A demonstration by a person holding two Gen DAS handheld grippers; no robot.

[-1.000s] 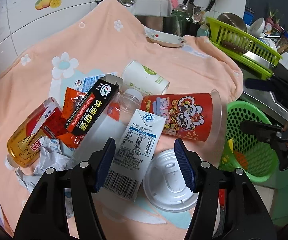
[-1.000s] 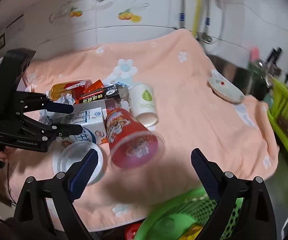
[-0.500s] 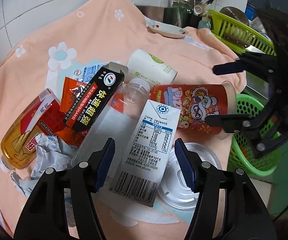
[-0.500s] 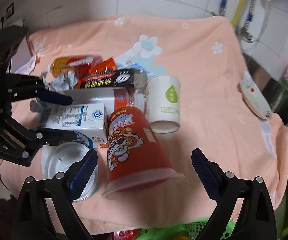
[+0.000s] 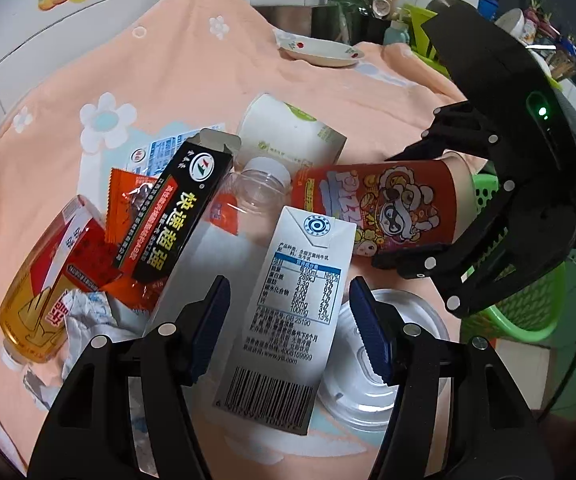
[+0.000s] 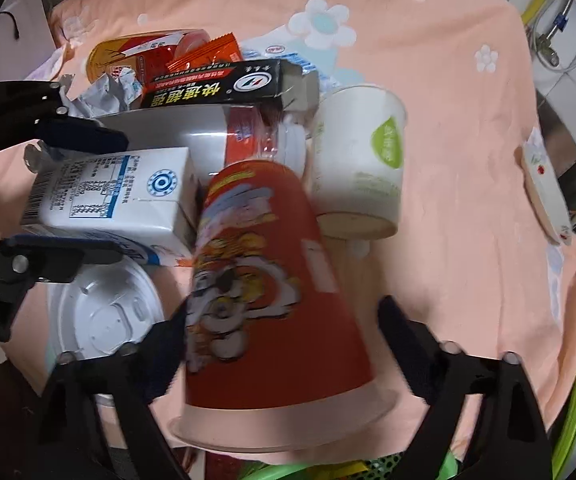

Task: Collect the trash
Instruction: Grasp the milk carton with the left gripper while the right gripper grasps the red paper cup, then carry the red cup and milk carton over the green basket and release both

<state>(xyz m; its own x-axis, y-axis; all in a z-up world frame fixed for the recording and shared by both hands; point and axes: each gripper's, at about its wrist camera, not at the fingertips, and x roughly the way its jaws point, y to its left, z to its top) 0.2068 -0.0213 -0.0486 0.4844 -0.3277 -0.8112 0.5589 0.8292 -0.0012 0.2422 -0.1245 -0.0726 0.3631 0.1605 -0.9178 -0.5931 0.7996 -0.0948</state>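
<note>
Two grippers are at work over a peach flowered cloth point(image 5: 87, 68) heaped with litter. Right gripper point(image 6: 283, 344) straddles the wide end of a red printed paper cup point(image 6: 263, 280) lying on its side; its fingers stand spread, apparently not yet pressing. Left gripper point(image 5: 288, 328) is likewise spread, either side of a white milk carton point(image 5: 292, 292). Uncollected: a white paper cup point(image 5: 288, 136), black printed box point(image 5: 179, 216), clear plastic bottle point(image 5: 259, 188), white plastic lid point(image 5: 372, 380), orange wrapper point(image 5: 127, 208), crumpled paper. A green plastic basket point(image 5: 524, 312) waits beside the counter. Judgement: nearly all litter remains.
</note>
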